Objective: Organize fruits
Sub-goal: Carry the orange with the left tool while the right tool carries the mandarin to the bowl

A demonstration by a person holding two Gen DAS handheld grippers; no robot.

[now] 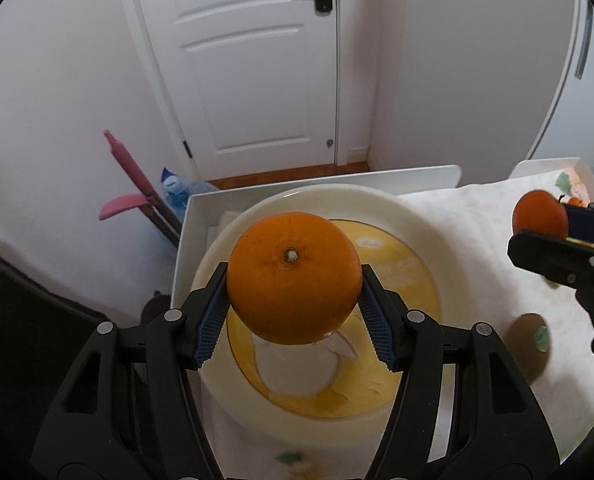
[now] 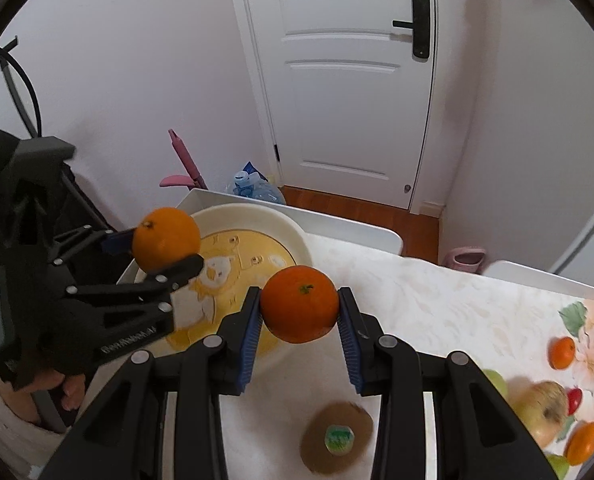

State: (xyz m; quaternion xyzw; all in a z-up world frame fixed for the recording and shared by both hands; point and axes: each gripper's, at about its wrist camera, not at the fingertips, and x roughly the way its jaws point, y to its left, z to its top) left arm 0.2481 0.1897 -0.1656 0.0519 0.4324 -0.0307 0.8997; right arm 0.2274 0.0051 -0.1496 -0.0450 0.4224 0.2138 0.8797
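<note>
Orange [image 1: 293, 278]: held at centre frame of your left wrist view, stem end up, clamped between the blue pads of your left gripper [image 1: 293, 312], above the bowl [image 1: 381, 200].

Bowl: cream rim, yellow printed floor, lower centre of that view, set in a white tray [image 1: 193, 216].

Tangerine [image 2: 300, 303]: held at centre frame of your right wrist view, your right gripper [image 2: 300, 320] closed on it from both sides, above the white cloth [image 2: 437, 300] just right of the bowl.

Kiwi [image 2: 336, 436]: brown, with a green sticker, on the cloth at lower centre of the right view, below the tangerine.

Loose fruit, lower right of the right view: two small oranges [image 2: 562, 352] [image 2: 584, 442], an apple [image 2: 543, 410], green fruit [image 2: 497, 382], a small red one [image 2: 574, 400]; you had them on a floral-printed patch of cloth.

Background, both views: white door [image 1: 253, 60] at upper centre, pink handle [image 1: 129, 168] and blue bottle [image 1: 177, 192] at mid left.

Your hand [image 2: 63, 390]: lower left of the right view, around the left gripper's handle.
</note>
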